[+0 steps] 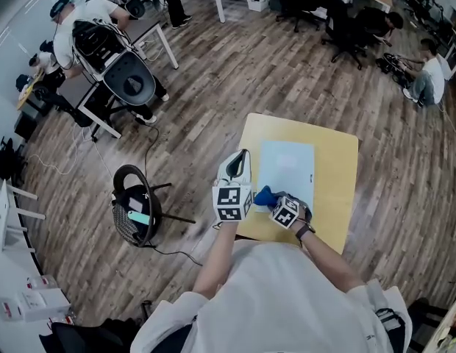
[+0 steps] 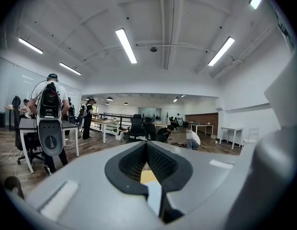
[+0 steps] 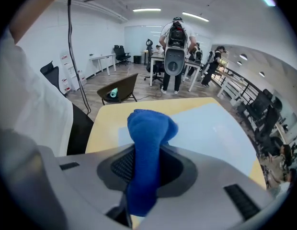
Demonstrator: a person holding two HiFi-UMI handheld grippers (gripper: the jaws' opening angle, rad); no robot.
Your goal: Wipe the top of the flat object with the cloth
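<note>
Cloth [image 3: 148, 123], fuzzy blue and bunched, sits clamped in right claw [image 3: 147, 152]; left claw [image 2: 147, 147] pressed together.

The head view looks steeply down from above the table [image 1: 335, 175], with the person's arms just under the lens. The left gripper view rides the left gripper [image 1: 243, 157] and faces level across the room, with ceiling lights [image 2: 125, 45] filling its upper half. The right gripper view rides the right gripper [image 1: 271, 199] and looks low over the table from close by. All three views share the person with a backpack [image 1: 88, 28]. The head view and the right gripper view share the table and the sheet [image 1: 287, 166].
</note>
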